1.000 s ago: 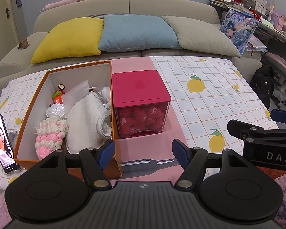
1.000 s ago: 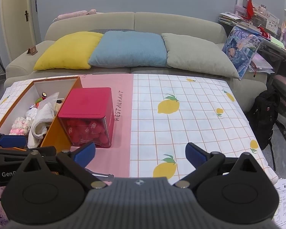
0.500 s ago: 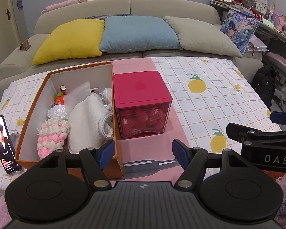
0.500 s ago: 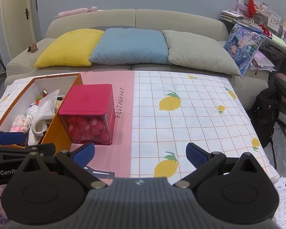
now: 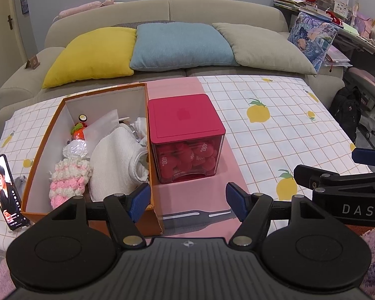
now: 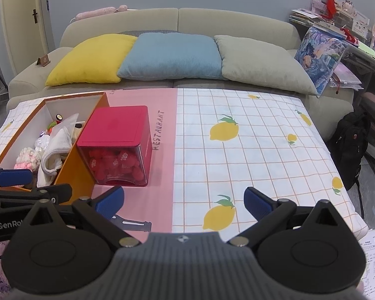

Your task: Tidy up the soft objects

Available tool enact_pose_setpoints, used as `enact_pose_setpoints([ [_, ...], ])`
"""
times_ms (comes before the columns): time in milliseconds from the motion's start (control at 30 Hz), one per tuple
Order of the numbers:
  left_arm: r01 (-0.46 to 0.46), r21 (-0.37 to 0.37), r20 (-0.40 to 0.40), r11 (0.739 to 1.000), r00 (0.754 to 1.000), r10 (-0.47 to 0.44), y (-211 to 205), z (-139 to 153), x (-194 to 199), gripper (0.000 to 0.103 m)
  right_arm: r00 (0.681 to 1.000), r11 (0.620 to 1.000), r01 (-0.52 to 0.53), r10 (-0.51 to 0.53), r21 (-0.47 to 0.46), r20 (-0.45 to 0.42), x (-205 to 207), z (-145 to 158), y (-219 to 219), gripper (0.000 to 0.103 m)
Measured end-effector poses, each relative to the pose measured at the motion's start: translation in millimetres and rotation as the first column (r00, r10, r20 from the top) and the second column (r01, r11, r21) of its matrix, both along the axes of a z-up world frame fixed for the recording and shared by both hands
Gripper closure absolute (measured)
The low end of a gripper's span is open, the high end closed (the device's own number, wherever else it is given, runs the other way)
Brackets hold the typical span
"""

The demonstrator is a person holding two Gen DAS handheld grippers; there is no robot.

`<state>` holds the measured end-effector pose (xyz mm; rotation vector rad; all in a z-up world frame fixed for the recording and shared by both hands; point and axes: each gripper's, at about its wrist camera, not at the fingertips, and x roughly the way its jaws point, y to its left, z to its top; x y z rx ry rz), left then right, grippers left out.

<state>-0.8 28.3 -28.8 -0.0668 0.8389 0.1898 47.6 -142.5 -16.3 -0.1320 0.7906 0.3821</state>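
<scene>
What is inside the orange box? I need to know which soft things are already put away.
The orange box holds a white towel, a pink-and-white knitted piece, crinkled plastic and a small orange toy; whatever lies under the towel is hidden.

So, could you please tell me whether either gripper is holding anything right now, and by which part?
Nothing is held. The left gripper and right gripper are both open, with nothing between their fingers.

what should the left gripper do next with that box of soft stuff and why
Probably ease the left gripper forward and left, down toward the white towel in the orange box. Both it and the right gripper are open and empty, hanging short of everything, and the towel lies nearest, loosely bunched on top beside the pink-and-white knit piece.
</scene>
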Motion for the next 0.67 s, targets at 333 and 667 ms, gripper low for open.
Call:
enact_pose_setpoints([
  [333,0.002,0.001,0.003,1.0,1.0,-0.002,0.1,-0.1,-0.1,0.022,1.0,1.0,-0.003,0.003,-0.001,-0.01,-0.2,-2.8,0.4,0.003],
  [667,0.002,-0.005,0.006,1.0,1.0,-0.002,1.2,-0.3,-1.2,0.022,1.0,1.0,-0.005,0.005,-0.001,-0.015,0.5,-3.6,0.0,0.003],
])
